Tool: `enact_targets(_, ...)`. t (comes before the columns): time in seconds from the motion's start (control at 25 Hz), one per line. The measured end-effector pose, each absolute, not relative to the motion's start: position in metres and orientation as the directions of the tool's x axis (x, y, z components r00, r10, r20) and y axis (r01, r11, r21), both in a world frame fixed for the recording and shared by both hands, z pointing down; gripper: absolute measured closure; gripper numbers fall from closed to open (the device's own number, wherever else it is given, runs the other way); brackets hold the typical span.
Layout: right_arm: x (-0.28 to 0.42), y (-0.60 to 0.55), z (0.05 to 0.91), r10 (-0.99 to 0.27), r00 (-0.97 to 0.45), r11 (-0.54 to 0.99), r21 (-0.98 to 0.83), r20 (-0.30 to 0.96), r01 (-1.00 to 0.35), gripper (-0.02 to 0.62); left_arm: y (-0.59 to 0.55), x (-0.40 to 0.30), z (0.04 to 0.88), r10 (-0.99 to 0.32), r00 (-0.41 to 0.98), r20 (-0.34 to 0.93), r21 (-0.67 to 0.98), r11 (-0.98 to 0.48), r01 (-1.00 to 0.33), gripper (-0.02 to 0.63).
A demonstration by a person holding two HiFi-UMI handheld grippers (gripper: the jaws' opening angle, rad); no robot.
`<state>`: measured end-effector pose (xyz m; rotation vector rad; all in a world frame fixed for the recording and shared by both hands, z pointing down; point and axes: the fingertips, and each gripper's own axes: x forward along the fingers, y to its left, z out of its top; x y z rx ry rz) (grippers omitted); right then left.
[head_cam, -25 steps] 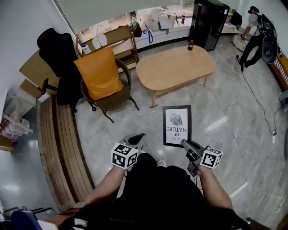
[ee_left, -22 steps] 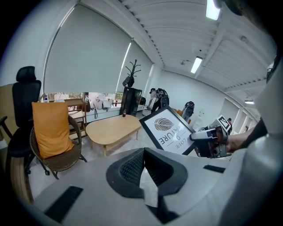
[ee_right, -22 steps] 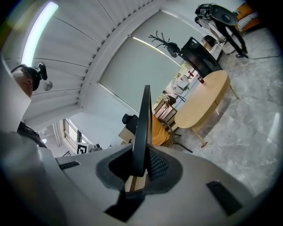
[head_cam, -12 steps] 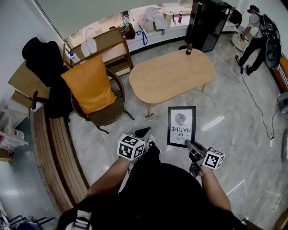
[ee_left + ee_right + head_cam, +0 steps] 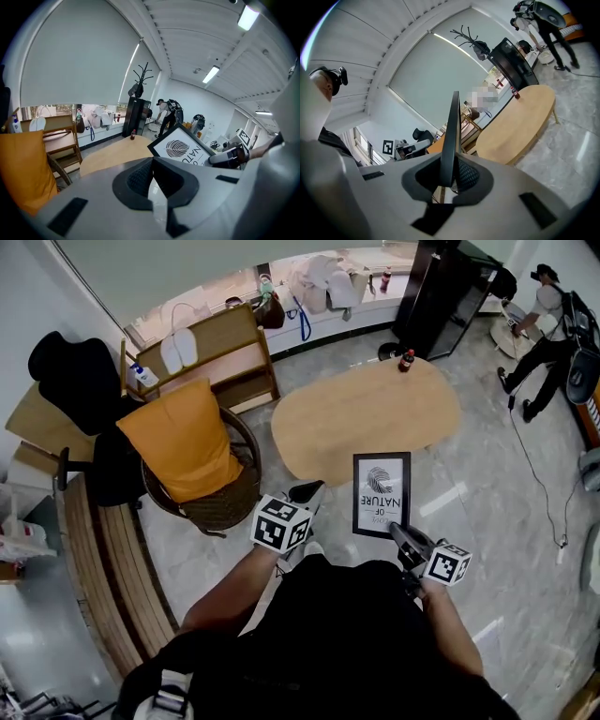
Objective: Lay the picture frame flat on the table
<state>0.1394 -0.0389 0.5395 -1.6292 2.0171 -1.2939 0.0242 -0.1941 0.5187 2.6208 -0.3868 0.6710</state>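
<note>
A black picture frame [image 5: 382, 494] with a white leaf print hangs over the floor, and its top edge reaches the near rim of the oval wooden table [image 5: 366, 418]. My right gripper [image 5: 396, 531] is shut on the frame's lower right corner. In the right gripper view the frame [image 5: 451, 136] stands edge-on between the pads, with the table [image 5: 520, 122] beyond it. My left gripper [image 5: 307, 489] floats left of the frame, shut and holding nothing. Its own view shows the closed gripper [image 5: 152, 161], the tilted frame [image 5: 183, 149] and the table [image 5: 112, 152].
A red bottle [image 5: 406, 360] stands on the table's far end. A wicker chair with an orange cushion [image 5: 183, 451] sits left of the table, a wooden shelf [image 5: 216, 352] behind it. A black cabinet [image 5: 441, 292], a person [image 5: 553, 324] and a floor cable [image 5: 539, 465] lie right.
The person has stepped toward the table. Both grippers and the held frame have moved forward, so the frame's top edge now overlaps the table's near rim.
</note>
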Motion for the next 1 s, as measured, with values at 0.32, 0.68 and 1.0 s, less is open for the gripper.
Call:
enact_targets(0.32, 0.192, -0.118, 0.588, -0.823, -0.385, -0.092, -0.766, 0.418, -0.636, 0.561, -0.236, 0.020, 0.550, -0.195, 0.802, 0.564, 0.335, -0.834, -0.439, 0.601)
enact_targets(0.68, 0.271, -0.254, 0.706, -0.659, -0.531, -0.100, -0.761, 0.533, -0.641, 0.560, -0.285, 0.035, 0.576, -0.319, 0.709, 0.629, 0.352, -0.696, -0.626, 0.601)
enact_targets(1.0, 0.329, -0.379, 0.842, -0.523, -0.575, -0.191, -0.743, 0.630, -0.641, 0.560, -0.357, 0.069, 0.602, -0.451, 0.557, 0.698, 0.317, -0.502, -0.804, 0.601)
